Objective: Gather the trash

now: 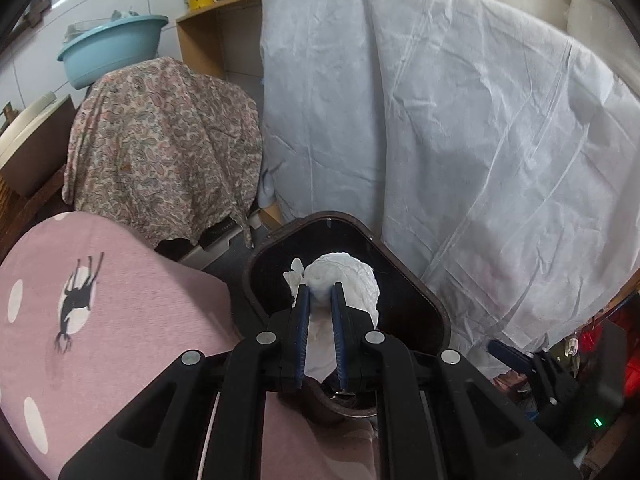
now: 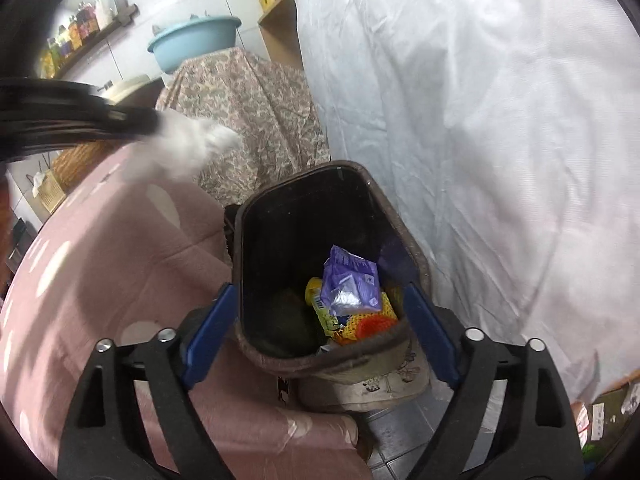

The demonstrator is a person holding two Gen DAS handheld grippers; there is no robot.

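Tissue (image 1: 340,280), crumpled and white, is sitting clamped between the blue pads of the left gripper (image 1: 320,292), whose jaws are pressing nearly together on it. In the left wrist view the wad is lying straight ahead along the fingers, with the dark mouth of the trash bin (image 1: 432,312) showing behind and below it at the centre bottom of the frame, so the drop seems to be a matter of carrying the wad a little further forward and down over the opening. The right gripper (image 2: 320,312) is standing wide apart with nothing between its pads, its fingers straddling the near rim of the bin at the lower centre of its frame. That view is showing what the left one is hiding: the bin's inside, where a purple packet (image 2: 352,284) and a yellow bottle (image 2: 316,304) are already lying. It is also catching the left gripper as a blurred dark shape with the white tissue in the upper left, off to the side of the bin's mouth and nearer the pink spotted cloth (image 2: 132,280).
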